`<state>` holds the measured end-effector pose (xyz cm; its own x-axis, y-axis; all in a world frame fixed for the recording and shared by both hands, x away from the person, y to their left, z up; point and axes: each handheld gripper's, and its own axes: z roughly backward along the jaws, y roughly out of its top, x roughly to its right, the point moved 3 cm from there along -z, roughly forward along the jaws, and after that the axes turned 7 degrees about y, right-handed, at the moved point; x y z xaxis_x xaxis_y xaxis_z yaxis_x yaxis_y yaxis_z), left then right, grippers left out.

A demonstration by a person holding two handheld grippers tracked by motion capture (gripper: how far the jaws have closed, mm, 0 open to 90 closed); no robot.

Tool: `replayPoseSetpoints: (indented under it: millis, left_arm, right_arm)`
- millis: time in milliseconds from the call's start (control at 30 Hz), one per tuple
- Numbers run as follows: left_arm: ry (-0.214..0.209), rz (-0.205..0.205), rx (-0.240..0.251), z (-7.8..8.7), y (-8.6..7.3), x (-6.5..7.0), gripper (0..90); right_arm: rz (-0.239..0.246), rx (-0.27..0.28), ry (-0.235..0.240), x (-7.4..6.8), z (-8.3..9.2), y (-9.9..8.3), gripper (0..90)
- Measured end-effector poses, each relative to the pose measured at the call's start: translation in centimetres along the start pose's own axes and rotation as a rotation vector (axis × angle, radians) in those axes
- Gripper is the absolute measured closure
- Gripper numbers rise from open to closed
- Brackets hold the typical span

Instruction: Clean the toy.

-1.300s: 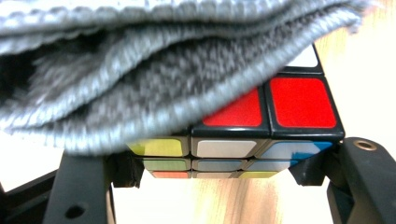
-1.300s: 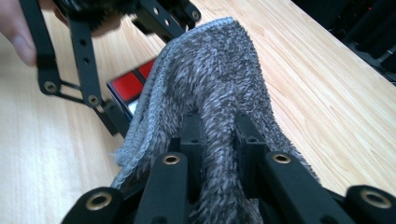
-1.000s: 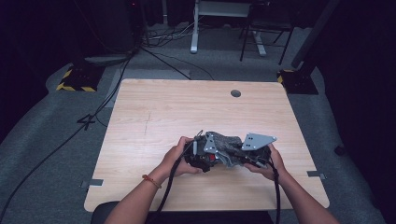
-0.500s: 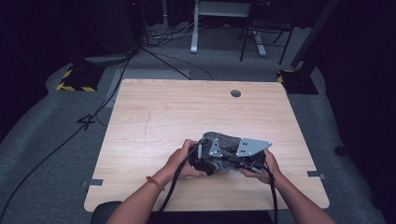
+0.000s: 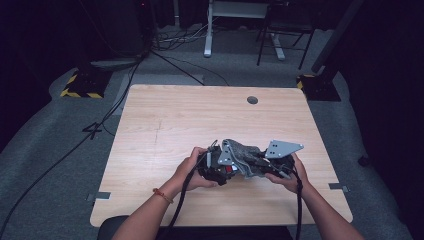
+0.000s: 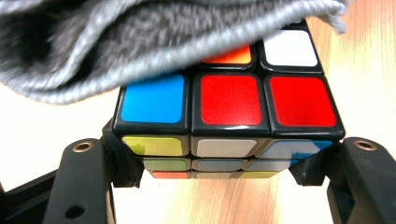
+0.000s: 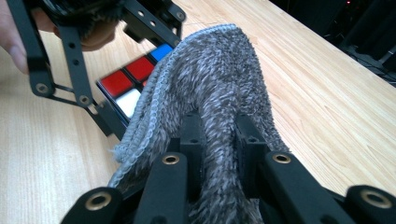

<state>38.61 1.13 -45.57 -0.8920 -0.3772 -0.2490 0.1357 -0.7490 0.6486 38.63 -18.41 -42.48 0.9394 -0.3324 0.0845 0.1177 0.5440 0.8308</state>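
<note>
My left gripper (image 6: 219, 163) is shut on a Rubik's cube (image 6: 229, 107), its jaws pressing the cube's two sides just above the table. A grey fuzzy cloth (image 6: 140, 42) drapes over the cube's far top rows. My right gripper (image 7: 219, 135) is shut on that cloth (image 7: 219, 84), which bunches between its jaws and stretches forward onto the cube (image 7: 128, 86). From above, the left gripper (image 5: 215, 167) and right gripper (image 5: 260, 165) meet near the table's front, with the cloth (image 5: 245, 150) between them.
The light wooden table (image 5: 200, 115) has a round cable hole (image 5: 252, 100) at the back. A hand (image 7: 14, 42) holds the left gripper. Cables trail from both grippers over the front edge. Dark floor with cables and chair legs lies beyond.
The right gripper, with the cloth, slid left toward the cube and then back to the right. The left gripper and the cube stayed in place.
</note>
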Motion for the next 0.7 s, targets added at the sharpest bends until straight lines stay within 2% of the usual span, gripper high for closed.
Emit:
replayPoseSetpoints:
  millis: [200,433,600,700]
  left_arm:
    - [-0.003,0.009,0.039,0.67,0.03,-0.14,33.8]
    - [-0.022,0.018,0.08,0.78,0.23,0.2,33.8]
    - [-0.03,0.017,0.093,0.83,0.24,0.29,33.7]
    - [-0.029,0.002,0.078,0.62,0.26,0.55,33.4]
  right_arm:
    - [-0.029,0.014,-0.002,0.52,0.33,-0.28,77.6]
    - [-0.063,0.049,0.046,0.58,0.15,-0.45,78.0]
    - [-0.077,0.082,0.072,0.45,0.16,-0.53,78.2]
    - [-0.082,0.102,0.099,0.27,0.17,-0.47,78.3]
